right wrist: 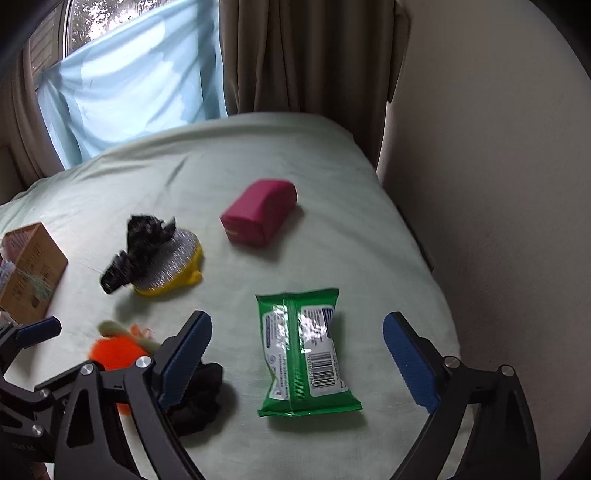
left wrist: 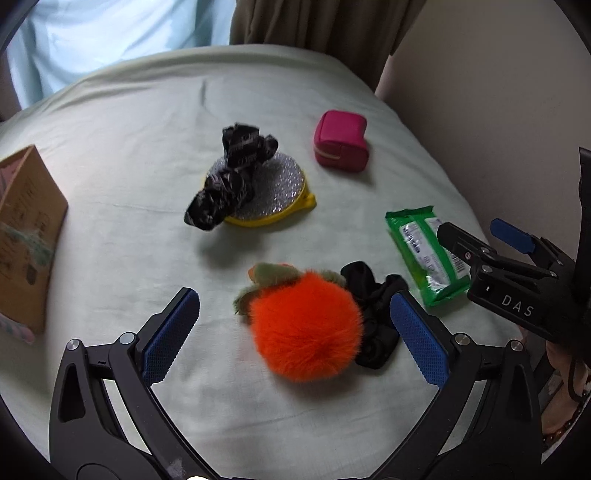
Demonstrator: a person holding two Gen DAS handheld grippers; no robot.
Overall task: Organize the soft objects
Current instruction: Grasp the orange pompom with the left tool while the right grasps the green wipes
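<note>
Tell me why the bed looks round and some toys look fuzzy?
Both views come through a fisheye lens, so the flat bed bulges and the corners go black. In the left wrist view the pompom and patterned scrunchie are smeared by blur. In the right wrist view the wipes pack shows glare, and the window is washed out bright.

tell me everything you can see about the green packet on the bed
The green packet is a flat, glossy plastic soft pack, looking like wet wipes, with a white printed label, a barcode and a seam running down its length. It lies flat and sealed on the pale green sheet, long side pointing away from the right wrist camera. The open right gripper frames it without touching. A black scrunchie lies apart to its left.
</note>
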